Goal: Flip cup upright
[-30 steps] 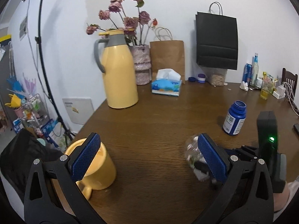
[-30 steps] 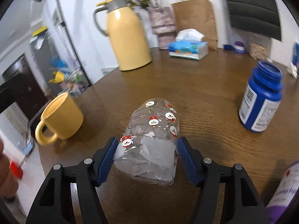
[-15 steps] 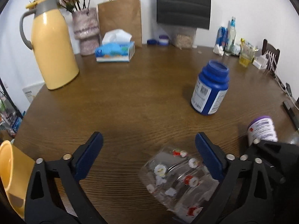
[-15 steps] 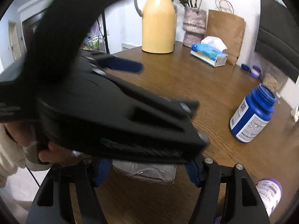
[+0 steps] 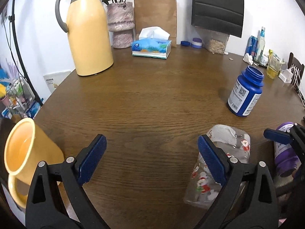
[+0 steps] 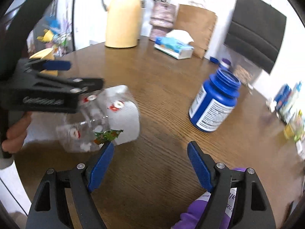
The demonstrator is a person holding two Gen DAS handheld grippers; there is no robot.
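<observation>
Currently a clear plastic cup with Santa stickers lies tipped on the wooden table, left of the blue pill bottle. Both the left gripper and right gripper are spread, holding nothing. It looks light, thin and crushable; gripping gently across its mid-body seems safest.

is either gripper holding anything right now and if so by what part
Nothing is clamped. Both the left gripper and right gripper are open; the clear cup only rests against the left one's right finger.
</observation>
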